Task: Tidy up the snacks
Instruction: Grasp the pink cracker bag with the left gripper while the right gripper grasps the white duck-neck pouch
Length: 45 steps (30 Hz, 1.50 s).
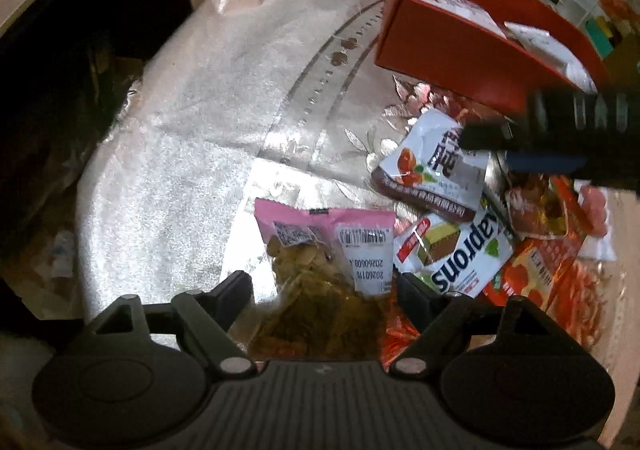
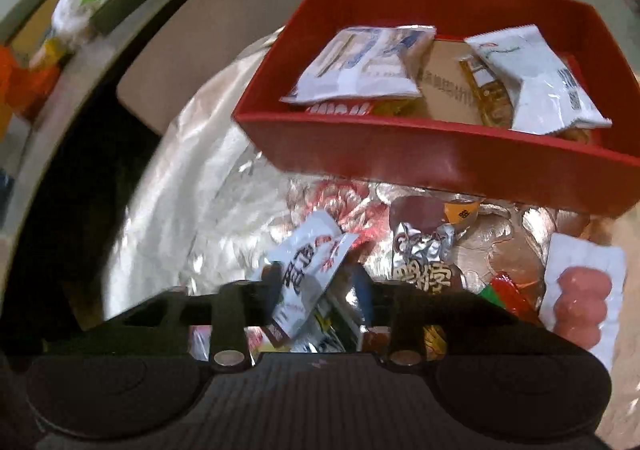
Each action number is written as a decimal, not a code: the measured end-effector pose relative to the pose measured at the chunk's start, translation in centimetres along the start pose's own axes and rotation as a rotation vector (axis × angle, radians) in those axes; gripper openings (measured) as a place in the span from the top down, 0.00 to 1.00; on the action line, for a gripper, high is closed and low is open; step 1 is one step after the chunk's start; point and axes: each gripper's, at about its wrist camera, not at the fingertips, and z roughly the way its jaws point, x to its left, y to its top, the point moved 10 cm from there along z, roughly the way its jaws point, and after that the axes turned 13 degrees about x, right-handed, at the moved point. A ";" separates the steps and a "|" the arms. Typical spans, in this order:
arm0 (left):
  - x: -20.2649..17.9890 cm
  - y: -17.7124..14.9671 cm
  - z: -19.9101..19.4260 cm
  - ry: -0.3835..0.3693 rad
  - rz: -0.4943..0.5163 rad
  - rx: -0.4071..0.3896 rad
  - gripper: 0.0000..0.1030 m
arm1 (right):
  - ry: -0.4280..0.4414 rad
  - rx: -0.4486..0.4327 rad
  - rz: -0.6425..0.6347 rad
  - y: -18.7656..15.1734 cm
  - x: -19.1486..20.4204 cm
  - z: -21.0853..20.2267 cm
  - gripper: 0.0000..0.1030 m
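1. Red cardboard box [image 2: 440, 165] is seen at the far side of the bench [image 1: 192, 137], which is covered by a shiny silver cloth with a floral pattern.
2. Inside the box, two white packets [image 2: 360, 65] and a brown carton are recorded, along with other wrappers that are partly hidden.
3. Loose snacks are piled on the cloth in front of the box: a green-and-white wafer packet [image 1: 460, 250], orange packets, a silver foil packet [image 2: 424, 250] and a clear pack of pink sausages [image 2: 580, 290].
4. The left gripper [image 1: 320, 282] is held above a pink-topped bag of chips [image 1: 332, 250]; its fingers are spread, with the bag lying between them and no pinch visible.
5. The right gripper [image 2: 316, 286] is blurred; a white packet with red fruit print [image 2: 308, 278] stands tilted between its fingers. Whether it is pinched cannot be told.
6. In the left wrist view, the right gripper is seen over that same packet, just in front of the box.
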 end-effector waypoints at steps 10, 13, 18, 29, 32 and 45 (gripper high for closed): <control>-0.4 -0.1 0.1 -0.002 0.032 -0.005 0.16 | 0.001 0.035 0.067 1.0 1.6 3.6 0.09; -0.8 -0.1 0.5 0.004 0.074 0.002 0.11 | -0.038 0.058 0.033 1.1 2.8 4.7 0.00; -1.4 -0.5 0.7 0.046 0.124 0.007 0.09 | -0.099 0.057 -0.114 0.0 3.6 5.1 0.00; -0.2 -0.2 0.0 -0.017 0.028 0.029 0.09 | -0.129 0.036 -0.179 -0.9 3.0 1.4 0.77; 0.7 0.2 0.0 -0.035 -0.008 0.031 0.09 | -0.084 -0.009 -0.136 -0.5 1.9 -0.6 0.88; -0.8 0.0 1.3 0.114 0.051 0.002 0.03 | 0.023 -0.092 -0.067 -0.9 -1.5 -5.0 0.77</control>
